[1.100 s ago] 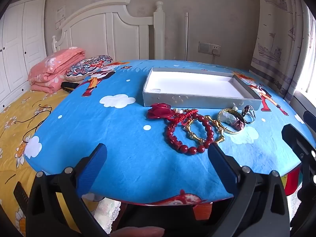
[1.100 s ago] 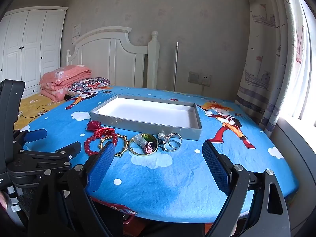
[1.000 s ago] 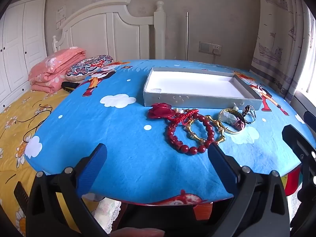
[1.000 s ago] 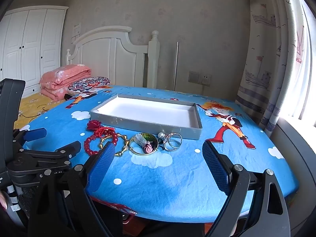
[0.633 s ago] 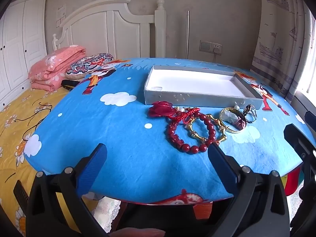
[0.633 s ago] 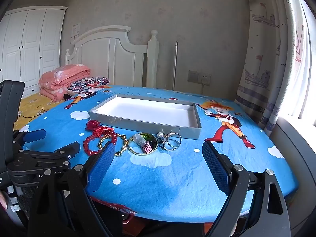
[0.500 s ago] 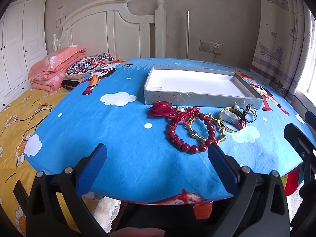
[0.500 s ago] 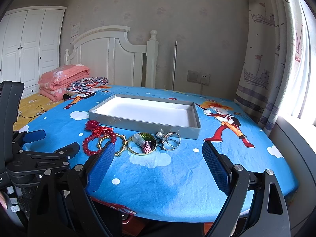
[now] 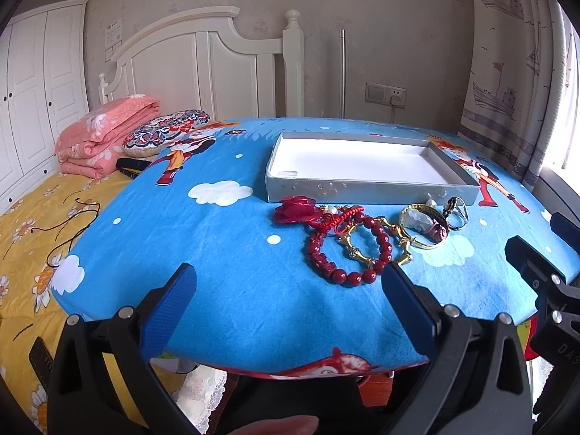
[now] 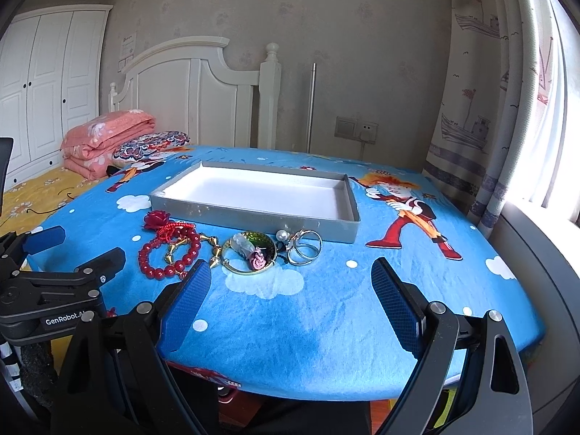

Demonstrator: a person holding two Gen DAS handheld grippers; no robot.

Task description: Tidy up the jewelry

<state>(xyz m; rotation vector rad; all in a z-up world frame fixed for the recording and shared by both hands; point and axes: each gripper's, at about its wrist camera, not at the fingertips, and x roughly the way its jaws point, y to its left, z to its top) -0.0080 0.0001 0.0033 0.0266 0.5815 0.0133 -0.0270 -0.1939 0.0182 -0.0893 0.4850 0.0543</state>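
though beyond both hand-held grippers, jewelry (image 9: 362, 232)

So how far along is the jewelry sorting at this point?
Nothing is done: the shallow grey cardboard tray holds nothing. Both the left gripper and right gripper are open and hold nothing. The dark red bead bracelet, gold bangle and silver rings lie on the cloth.

Right tongs (image 9: 543, 250): seen from the left wrist, cut off at the right edge of the frame; tips only partly in sight.
Left tongs (image 10: 65, 250): in the right wrist view, body runs off the left edge.
Gold bangle (image 10: 249, 252): the charms inside it are too small to make out.
Rings (image 10: 305, 247): overlapping; their number is unclear.
Table (image 10: 326, 311): its near edge is hidden behind the tongs' arms at the bottom of the frame.
Red tangle (image 9: 326, 217): cord and flower are jumbled; how they join can't be told.
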